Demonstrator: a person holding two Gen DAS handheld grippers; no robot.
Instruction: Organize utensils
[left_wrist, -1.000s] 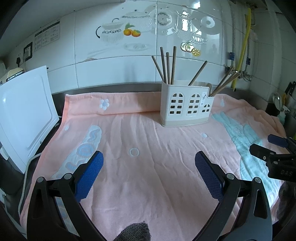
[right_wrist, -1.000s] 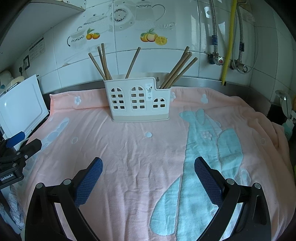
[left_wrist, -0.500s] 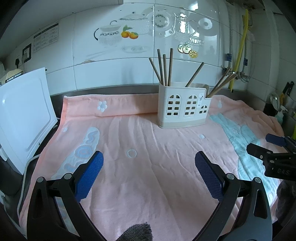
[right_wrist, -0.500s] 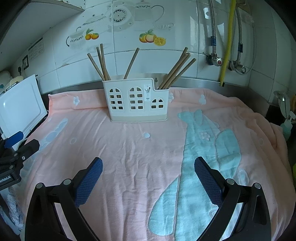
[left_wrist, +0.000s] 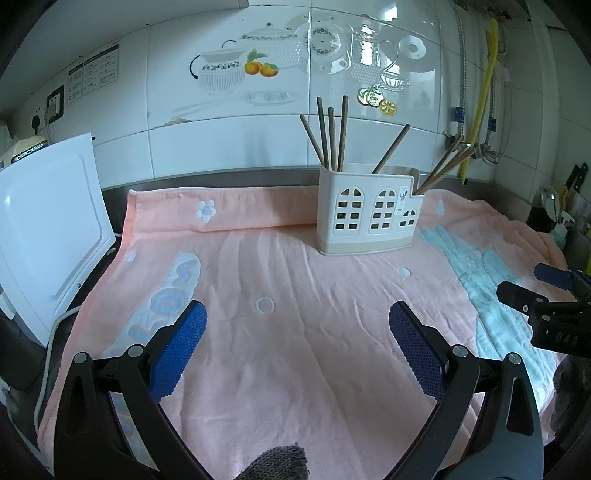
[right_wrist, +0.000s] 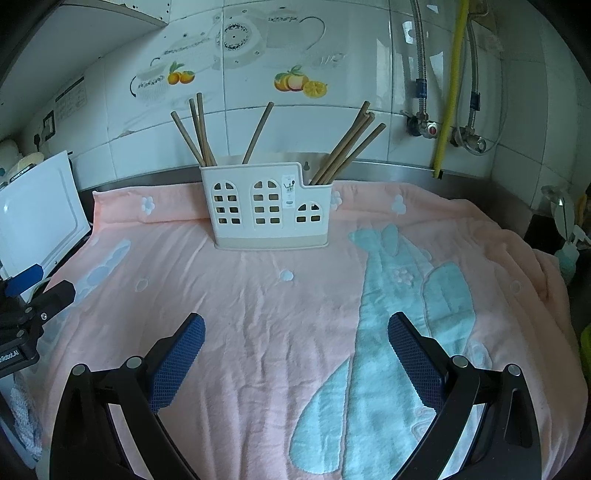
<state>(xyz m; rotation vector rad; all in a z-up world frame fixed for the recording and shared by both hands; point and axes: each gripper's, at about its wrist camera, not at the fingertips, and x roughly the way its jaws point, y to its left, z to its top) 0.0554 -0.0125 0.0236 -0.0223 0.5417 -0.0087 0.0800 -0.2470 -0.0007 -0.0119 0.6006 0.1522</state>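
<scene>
i note both the left tongs (left_wrist: 297, 323) and right tongs (right_wrist: 295, 334) stay spread, empty; the utensil holder (right_wrist: 267, 208) ahead sits slightly farther off than before.

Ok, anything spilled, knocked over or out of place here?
Nothing stands out. The holder stands upright on the towel, with all chopsticks inside it, leaning at different angles. No utensils lie loose on the towel. Both claws, left and right, are open and empty.

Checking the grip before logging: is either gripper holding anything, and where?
Nothing is held. The left gripper and right gripper are both open and empty.
</scene>
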